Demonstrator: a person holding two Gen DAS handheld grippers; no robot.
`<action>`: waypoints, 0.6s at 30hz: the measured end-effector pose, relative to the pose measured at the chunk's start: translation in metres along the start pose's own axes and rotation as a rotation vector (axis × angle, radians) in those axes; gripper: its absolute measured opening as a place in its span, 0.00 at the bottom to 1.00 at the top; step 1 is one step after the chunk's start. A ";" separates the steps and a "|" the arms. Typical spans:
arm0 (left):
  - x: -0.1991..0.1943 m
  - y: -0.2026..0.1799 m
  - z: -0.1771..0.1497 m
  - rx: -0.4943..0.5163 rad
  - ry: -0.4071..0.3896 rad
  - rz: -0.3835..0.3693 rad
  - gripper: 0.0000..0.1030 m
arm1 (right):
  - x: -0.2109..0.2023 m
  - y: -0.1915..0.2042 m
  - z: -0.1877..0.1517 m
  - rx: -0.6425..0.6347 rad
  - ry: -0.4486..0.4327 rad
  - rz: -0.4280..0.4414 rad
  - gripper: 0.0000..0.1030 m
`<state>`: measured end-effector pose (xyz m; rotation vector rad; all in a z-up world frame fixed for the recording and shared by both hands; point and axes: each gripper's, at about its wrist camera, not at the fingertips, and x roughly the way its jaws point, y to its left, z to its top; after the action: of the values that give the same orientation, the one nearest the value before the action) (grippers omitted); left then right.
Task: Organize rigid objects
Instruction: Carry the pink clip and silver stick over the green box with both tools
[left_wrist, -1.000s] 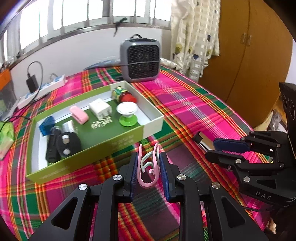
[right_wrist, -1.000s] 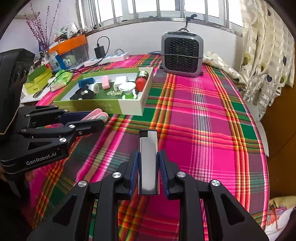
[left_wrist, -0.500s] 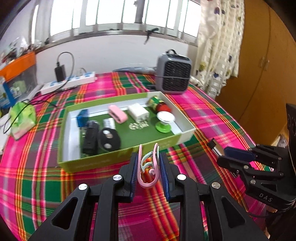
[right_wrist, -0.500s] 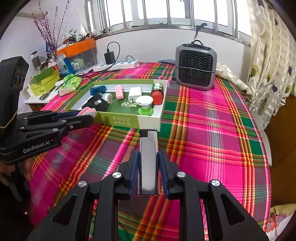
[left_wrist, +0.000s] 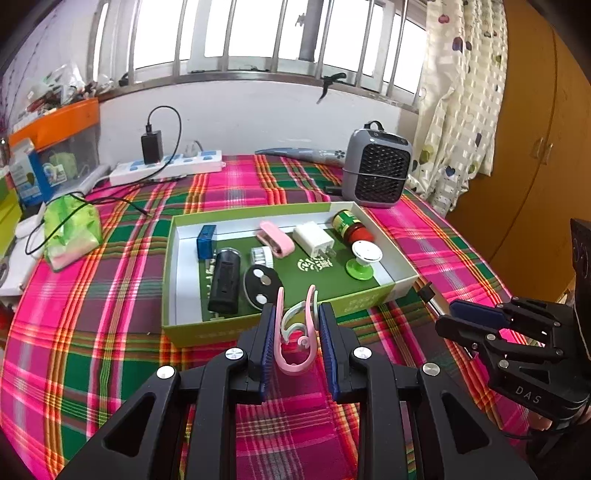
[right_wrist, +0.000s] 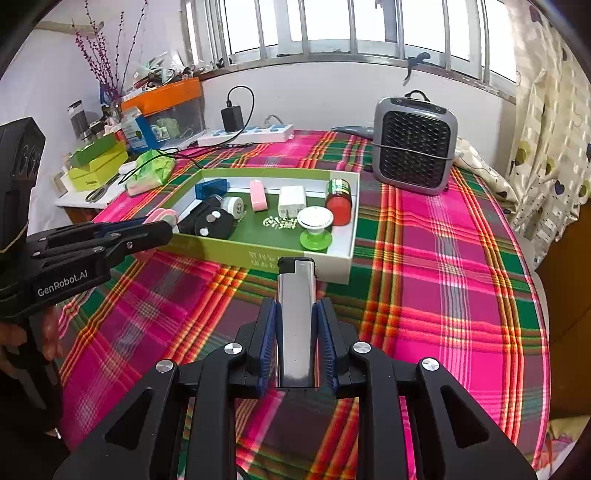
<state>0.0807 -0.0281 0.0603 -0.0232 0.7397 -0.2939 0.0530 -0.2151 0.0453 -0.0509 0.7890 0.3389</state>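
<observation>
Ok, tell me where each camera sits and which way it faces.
Left wrist: sits on the left gripper, looking down its jaws, shut on a pink clip, toward the green box and window; the right gripper shows at right.
Right wrist: sits on the right gripper, jaws shut on a silver lighter, facing the same box; the left gripper and a hand show at left.
Shared: box, grey heater, power strip, plaid cloth.

Lighter (right_wrist: 296, 317) of glossy metal, black plastic cap; clip (left_wrist: 295, 332) smooth pink plastic; tablecloth (right_wrist: 443, 295) woven plaid.
</observation>
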 end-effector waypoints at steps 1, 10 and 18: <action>0.000 0.001 0.000 -0.001 0.001 0.000 0.21 | 0.001 0.001 0.002 0.000 -0.001 0.001 0.24; 0.001 0.010 0.009 -0.016 -0.008 0.015 0.21 | 0.009 0.004 0.016 -0.003 -0.005 0.008 0.24; 0.006 0.019 0.021 -0.025 -0.014 0.034 0.21 | 0.015 0.007 0.035 -0.008 -0.014 0.010 0.24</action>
<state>0.1038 -0.0128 0.0692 -0.0363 0.7287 -0.2523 0.0852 -0.1984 0.0600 -0.0518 0.7739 0.3514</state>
